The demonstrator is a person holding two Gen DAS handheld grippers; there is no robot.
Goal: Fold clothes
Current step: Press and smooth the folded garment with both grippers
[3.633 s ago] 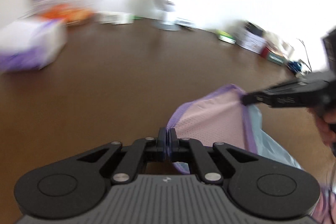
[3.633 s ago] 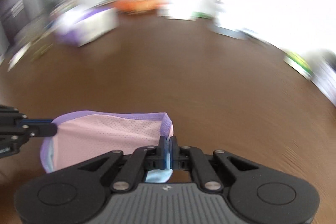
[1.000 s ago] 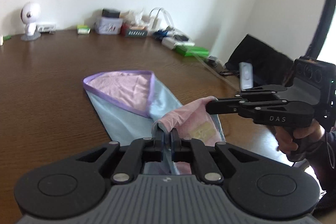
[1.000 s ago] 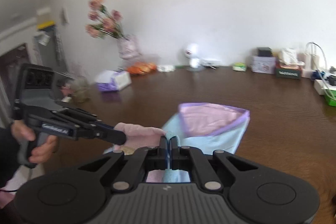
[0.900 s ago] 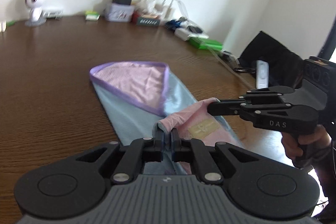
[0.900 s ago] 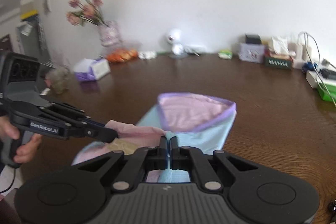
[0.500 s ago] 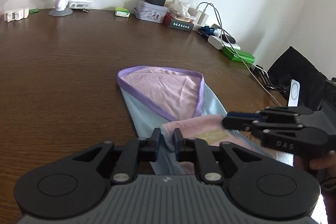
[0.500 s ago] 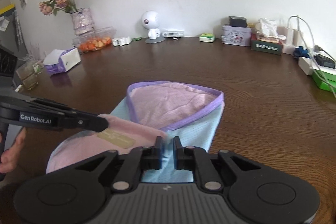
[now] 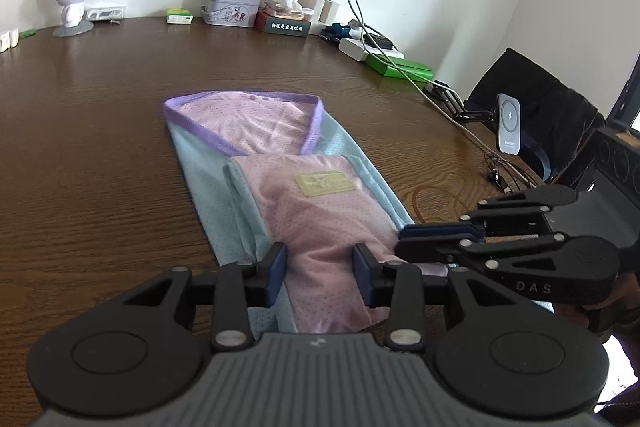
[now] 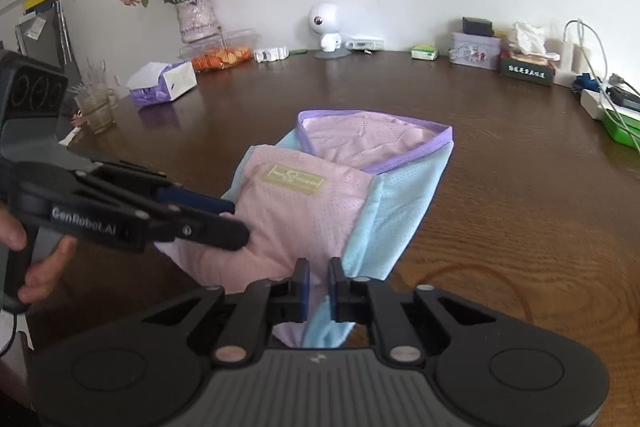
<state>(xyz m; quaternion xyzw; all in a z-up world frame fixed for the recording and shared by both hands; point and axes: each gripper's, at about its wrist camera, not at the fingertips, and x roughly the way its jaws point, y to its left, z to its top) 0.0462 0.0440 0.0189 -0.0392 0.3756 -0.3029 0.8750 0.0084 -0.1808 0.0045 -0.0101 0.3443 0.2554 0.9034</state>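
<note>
Pink-and-blue mesh garment with purple trim (image 9: 256, 131) lies flat on my brown wooden desk (image 9: 100, 131), its near end doubled over so the label faces up. My left tool (image 9: 320, 261) is spread wide and my right tool (image 10: 318, 277) slightly parted, neither pinching cloth. I judge this fold released; next, regrip the near edge for another fold.

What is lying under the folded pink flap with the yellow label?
Under the pink flap the garment's light blue layer shows at both sides, resting on the brown table. What lies beneath the flap's middle is covered.
</note>
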